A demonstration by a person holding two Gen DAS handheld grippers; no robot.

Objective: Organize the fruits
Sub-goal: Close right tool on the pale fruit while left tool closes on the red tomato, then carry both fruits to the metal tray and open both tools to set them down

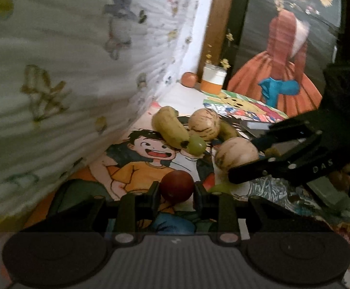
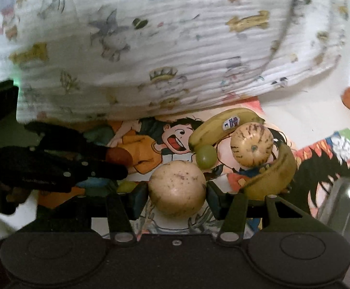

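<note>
The left claw point(image 1: 176, 189) is clamped on a small dark red fruit point(image 1: 176, 186), one pad pressed to each side of it. The right claw point(image 2: 176, 193) grips a round pale melon point(image 2: 176, 188) between its pads; from the left wrist view that same melon point(image 1: 236, 156) sits up and to the right of the left claw, held in the black fingers coming in from the right.

Beyond the right claw lies a green grape point(image 2: 205, 156), touching the tip of a yellow banana point(image 2: 220, 126) with a sticker. To the right of the grape rests a striped melon point(image 2: 251, 145), leaning against a second, darker banana point(image 2: 274, 174). All of this lies on a cartoon-printed sheet point(image 2: 150, 149). A white patterned cloth point(image 2: 150, 48) rises behind the fruit. Far ahead of the left claw, an orange fruit point(image 1: 189, 79) stands beside a white and orange jar point(image 1: 213, 78).
</note>
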